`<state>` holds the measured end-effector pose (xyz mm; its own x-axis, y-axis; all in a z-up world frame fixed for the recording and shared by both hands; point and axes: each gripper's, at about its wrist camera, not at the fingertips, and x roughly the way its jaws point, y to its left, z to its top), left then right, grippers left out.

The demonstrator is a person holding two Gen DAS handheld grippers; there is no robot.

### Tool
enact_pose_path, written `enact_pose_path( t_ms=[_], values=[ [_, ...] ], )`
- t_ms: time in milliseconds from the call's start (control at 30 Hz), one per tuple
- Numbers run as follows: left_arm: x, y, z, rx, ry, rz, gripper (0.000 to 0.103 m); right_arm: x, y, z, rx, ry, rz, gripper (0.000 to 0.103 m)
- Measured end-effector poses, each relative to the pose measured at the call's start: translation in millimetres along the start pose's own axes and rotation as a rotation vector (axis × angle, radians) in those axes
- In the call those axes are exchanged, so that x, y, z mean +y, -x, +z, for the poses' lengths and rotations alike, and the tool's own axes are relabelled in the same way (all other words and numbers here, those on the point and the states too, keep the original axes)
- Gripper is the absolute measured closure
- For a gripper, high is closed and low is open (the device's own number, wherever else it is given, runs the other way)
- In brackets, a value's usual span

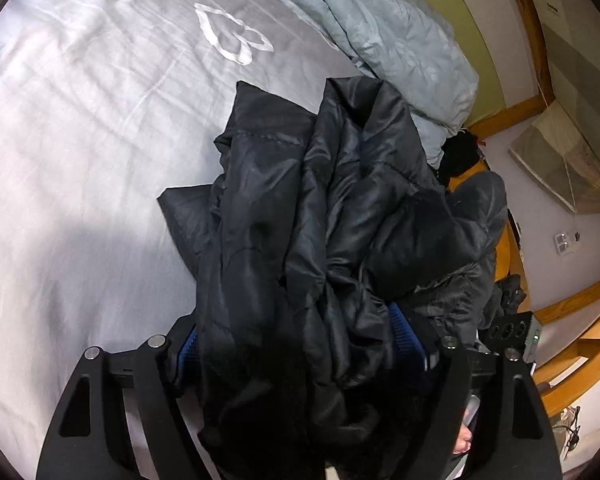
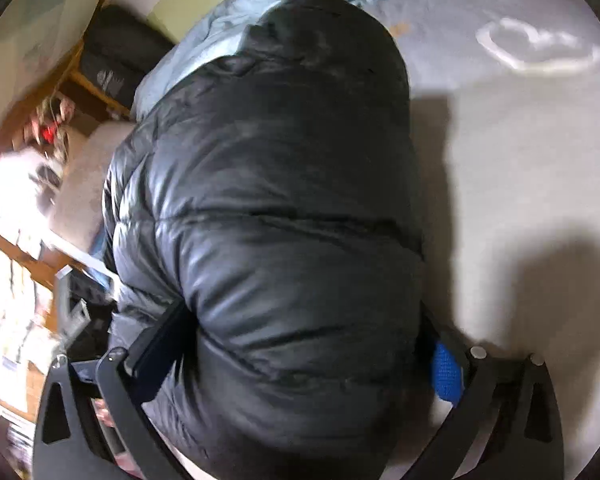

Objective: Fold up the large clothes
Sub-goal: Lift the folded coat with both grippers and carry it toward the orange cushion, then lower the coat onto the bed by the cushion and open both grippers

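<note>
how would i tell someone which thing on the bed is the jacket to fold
Start from the bed's pale grey sheet with its white flower outline. Along its far edge lies a rumpled light blue duvet; nearer, bunched on the sheet, is the black puffer jacket. It is the only dark, shiny, quilted thing there.

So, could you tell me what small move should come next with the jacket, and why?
Probably lower it and spread it flat on the grey bedsheet. The black puffer jacket is bunched and crumpled, with its fabric filling both the left tongs and the right tongs, so no edge lies straight enough to fold yet. The sheet beside it looks free.
</note>
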<state>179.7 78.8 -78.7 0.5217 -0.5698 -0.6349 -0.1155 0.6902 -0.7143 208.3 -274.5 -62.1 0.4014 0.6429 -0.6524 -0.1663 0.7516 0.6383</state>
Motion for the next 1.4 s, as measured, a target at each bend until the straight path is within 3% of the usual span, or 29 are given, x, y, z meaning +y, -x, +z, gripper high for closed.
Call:
enact_pose_path(
  t_ms=[33, 167, 233, 533, 733, 900, 1100, 1333, 1400],
  values=[
    [1.0, 0.2, 1.4, 0.0, 0.002, 0.0, 0.024, 1.8, 2.8, -1.1, -0.015, 0.004, -0.001, 0.012],
    [-12.6, 8.5, -2.6, -0.032, -0.045, -0.016, 0.047, 19.7, 20.3, -7.5, -0.081, 0.065, -0.029, 0.038],
    [-28.9, 14.7, -1.8, -0.053, -0.102, -0.02, 0.054, 27.3, 31.3, -6.2, -0.104, 0.072, -0.026, 0.041],
    [-137.5, 0.1, 9.7, -0.105, -0.246, -0.101, 0.055, 29.2, 114.5, 28.4, -0.213, 0.101, -0.07, 0.039],
    [-235.0, -59.2, 9.3, -0.068, -0.34, -0.163, 0.055, -6.9, 189.1, 55.7, -0.328, 0.11, -0.137, 0.035],
    [-310.4, -130.4, -7.6, -0.012, -0.421, -0.192, 0.055, -64.2, 238.5, 61.4, -0.416, 0.091, -0.204, 0.031],
    [-354.7, -218.5, -29.3, 0.08, -0.438, -0.224, 0.055, -131.9, 273.6, 68.6, -0.471, -0.002, -0.327, 0.031],
    [-380.6, -306.0, -52.2, 0.194, -0.454, -0.217, 0.054, -186.5, 288.6, 66.9, -0.469, -0.089, -0.49, 0.03],
    [-377.9, -317.5, -58.0, 0.182, -0.463, -0.18, 0.04, -212.8, 294.8, 63.7, -0.441, -0.147, -0.51, 0.03]
  ],
)
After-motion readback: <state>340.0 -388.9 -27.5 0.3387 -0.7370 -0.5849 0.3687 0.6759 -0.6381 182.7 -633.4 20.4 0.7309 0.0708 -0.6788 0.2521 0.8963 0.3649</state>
